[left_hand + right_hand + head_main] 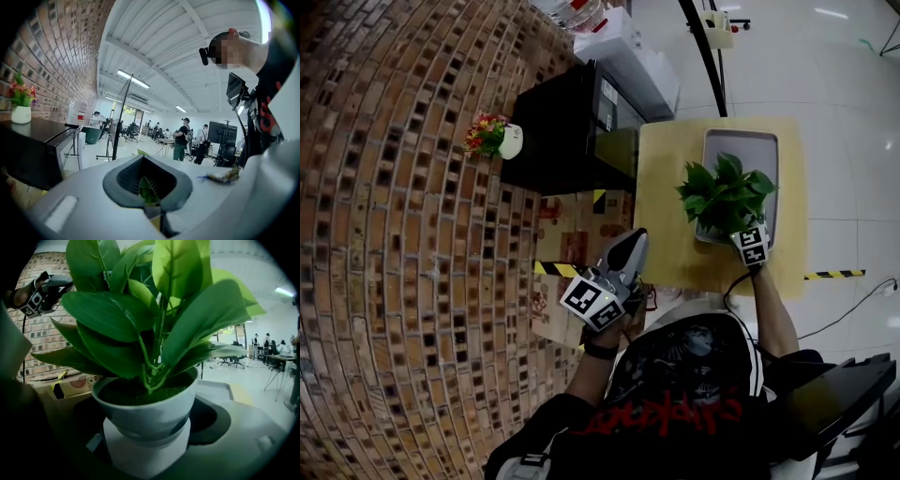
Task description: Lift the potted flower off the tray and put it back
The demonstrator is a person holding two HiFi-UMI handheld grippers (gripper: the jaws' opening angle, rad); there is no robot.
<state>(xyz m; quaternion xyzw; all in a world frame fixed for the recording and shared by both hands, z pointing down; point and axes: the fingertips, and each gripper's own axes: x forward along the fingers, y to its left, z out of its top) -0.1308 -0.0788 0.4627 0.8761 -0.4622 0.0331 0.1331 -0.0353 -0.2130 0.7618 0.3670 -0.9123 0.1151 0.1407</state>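
Observation:
The potted plant [727, 195], with broad green leaves in a pale grey pot [149, 414], hangs over the near end of the grey tray [741, 142] on the yellow table [661, 202]. My right gripper [733, 231] is shut on the pot, one jaw on each side [146, 418]. The tray's rim [216, 388] shows behind the pot; whether the pot's base touches the tray is hidden. My left gripper [634, 240] is held near the person's body, left of the table, with its jaws together and nothing in them [151, 187]. It also shows in the right gripper view as the left gripper [46, 288].
A black cabinet [567, 131] stands left of the table, with a small white pot of red flowers [493, 137] on top. A white box [628, 54] lies beyond it, and a black stand pole [707, 56] rises past the table. Cardboard boxes [574, 246] sit near the brick wall.

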